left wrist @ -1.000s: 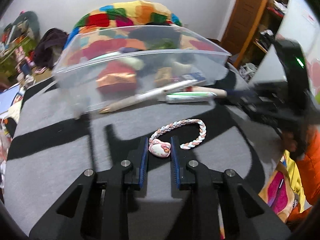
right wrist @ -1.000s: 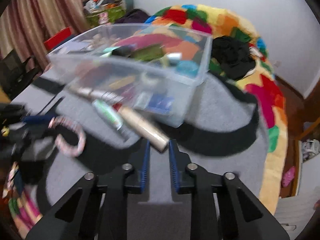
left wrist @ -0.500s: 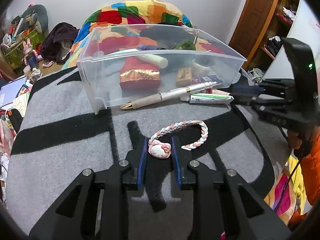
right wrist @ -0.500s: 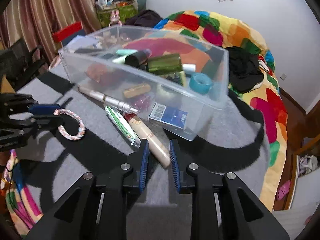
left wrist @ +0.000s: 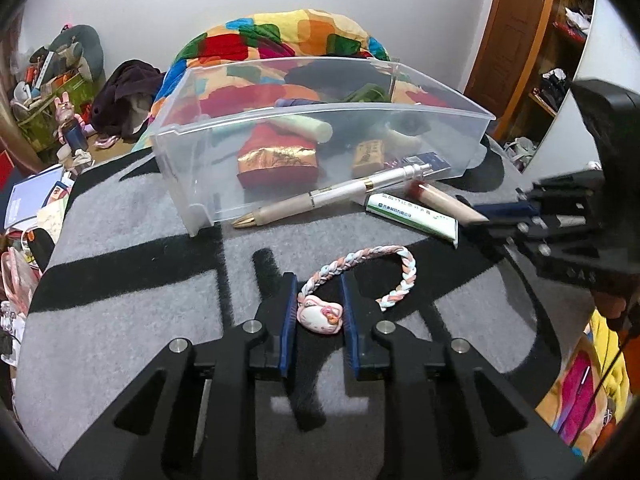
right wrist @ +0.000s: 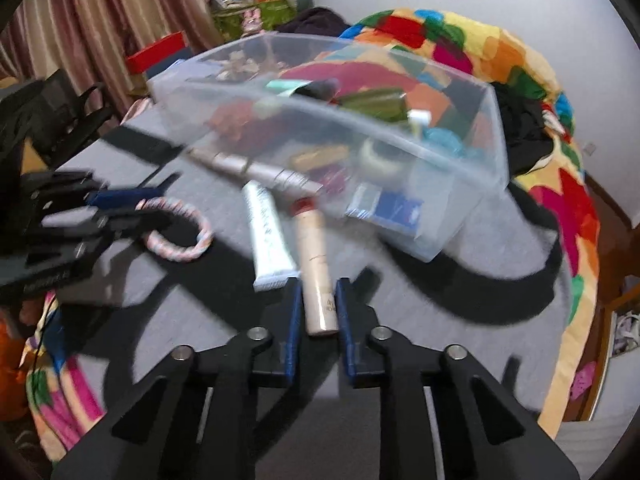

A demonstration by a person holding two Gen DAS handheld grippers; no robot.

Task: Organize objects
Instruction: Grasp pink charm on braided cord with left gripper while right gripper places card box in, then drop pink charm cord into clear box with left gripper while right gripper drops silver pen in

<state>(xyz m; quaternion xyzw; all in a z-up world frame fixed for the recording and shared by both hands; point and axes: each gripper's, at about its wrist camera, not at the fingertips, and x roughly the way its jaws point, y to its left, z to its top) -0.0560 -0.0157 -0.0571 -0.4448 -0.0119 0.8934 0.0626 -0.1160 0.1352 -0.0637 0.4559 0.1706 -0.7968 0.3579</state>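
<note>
My left gripper [left wrist: 319,300] is shut on the white cat-face charm [left wrist: 320,315] of a braided pink and white bracelet [left wrist: 394,270], which lies on the grey and black blanket [left wrist: 120,320]. My right gripper [right wrist: 317,300] is closed around the end of a beige tube [right wrist: 314,264], which also shows in the left wrist view [left wrist: 448,204]. A white and green tube [left wrist: 412,214] and a white pen [left wrist: 340,196] lie in front of the clear plastic bin [left wrist: 320,120]. The bin holds several small items.
A colourful quilt [left wrist: 288,36] is heaped behind the bin. Clutter and books [left wrist: 36,196] lie on the floor to the left. A wooden door and shelves [left wrist: 532,40] stand at the right. Striped curtains [right wrist: 100,12] hang in the right wrist view.
My right gripper moved forward and its jaws now sit around the end of the beige tube. My left gripper stays shut on the bracelet's charm.
</note>
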